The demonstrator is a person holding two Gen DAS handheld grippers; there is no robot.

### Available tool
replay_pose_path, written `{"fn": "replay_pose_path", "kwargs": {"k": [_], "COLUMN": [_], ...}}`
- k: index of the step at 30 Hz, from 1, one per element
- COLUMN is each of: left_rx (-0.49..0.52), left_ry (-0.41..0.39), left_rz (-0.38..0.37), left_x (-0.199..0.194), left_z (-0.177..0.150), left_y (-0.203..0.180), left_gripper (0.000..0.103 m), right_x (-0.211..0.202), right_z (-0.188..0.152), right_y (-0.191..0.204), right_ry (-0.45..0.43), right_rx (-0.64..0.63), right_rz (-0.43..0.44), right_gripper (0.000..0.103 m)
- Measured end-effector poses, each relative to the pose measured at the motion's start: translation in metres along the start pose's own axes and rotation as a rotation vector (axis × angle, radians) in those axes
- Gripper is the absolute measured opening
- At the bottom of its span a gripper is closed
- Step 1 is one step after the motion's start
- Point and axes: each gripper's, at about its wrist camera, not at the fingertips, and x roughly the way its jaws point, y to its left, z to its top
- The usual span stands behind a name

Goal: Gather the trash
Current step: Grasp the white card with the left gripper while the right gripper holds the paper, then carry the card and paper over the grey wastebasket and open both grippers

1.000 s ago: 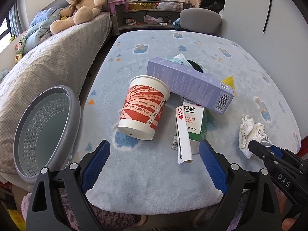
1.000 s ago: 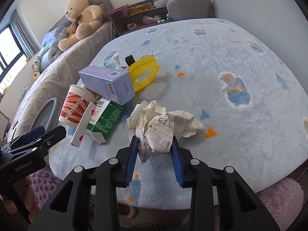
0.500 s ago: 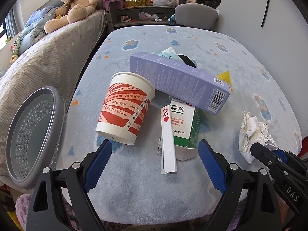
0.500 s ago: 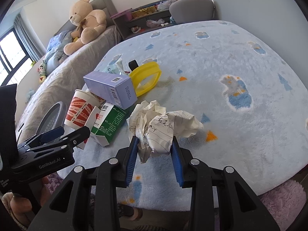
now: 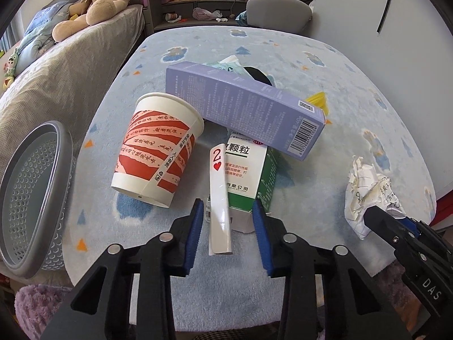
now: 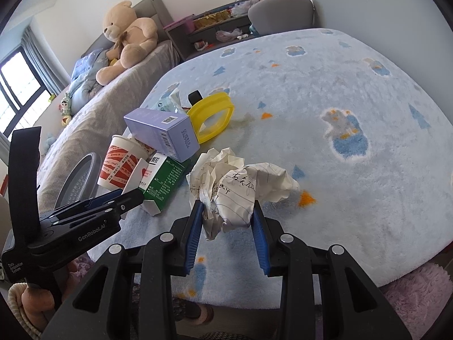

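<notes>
Crumpled paper (image 6: pixel 226 189) sits pinched between the right gripper (image 6: pixel 226 215) pads, just right of the green box (image 5: pixel 246 175). Left gripper (image 5: pixel 228 212) jaws narrow around that box and the playing card (image 5: pixel 219 201), contact unclear. Grey basket (image 5: pixel 31 195), far left, shows bare mesh.

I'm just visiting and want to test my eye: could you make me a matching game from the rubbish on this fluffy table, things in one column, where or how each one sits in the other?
Things:
1. crumpled paper
2. purple box
3. paper cup
4. grey basket

Places:
A. lying on its side
B. beside the table's edge
C. between the right gripper's fingers
D. resting on the green box

Pairs: 1-C, 2-D, 3-A, 4-B
</notes>
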Motion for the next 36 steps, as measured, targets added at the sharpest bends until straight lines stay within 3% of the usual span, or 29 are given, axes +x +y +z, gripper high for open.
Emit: {"fn": "replay_pose_path", "kwargs": {"k": [4,21,36], "left_rx": [0.018,-0.012,-0.074], "left_ry": [-0.004,-0.075,-0.19], "left_rz": [-0.011,-0.025,-0.03], "left_x": [-0.002,-0.039,-0.086], "left_z": [-0.002,-0.006,-0.013], "left_y": [-0.005,0.01,0.064], "left_gripper": [0.014,0.014,0.014], "right_x": [-0.001,-0.017,-0.025], "right_z": [0.0,0.0,0.01], "right_y": [-0.003,0.008,0.076], "right_ry": [-0.002,-0.019,-0.027], "right_rx": [0.007,-0.004,-0.106], "right_rz": [0.003,0.006,0.041], "right_gripper": [0.034,0.034,0.034]}}
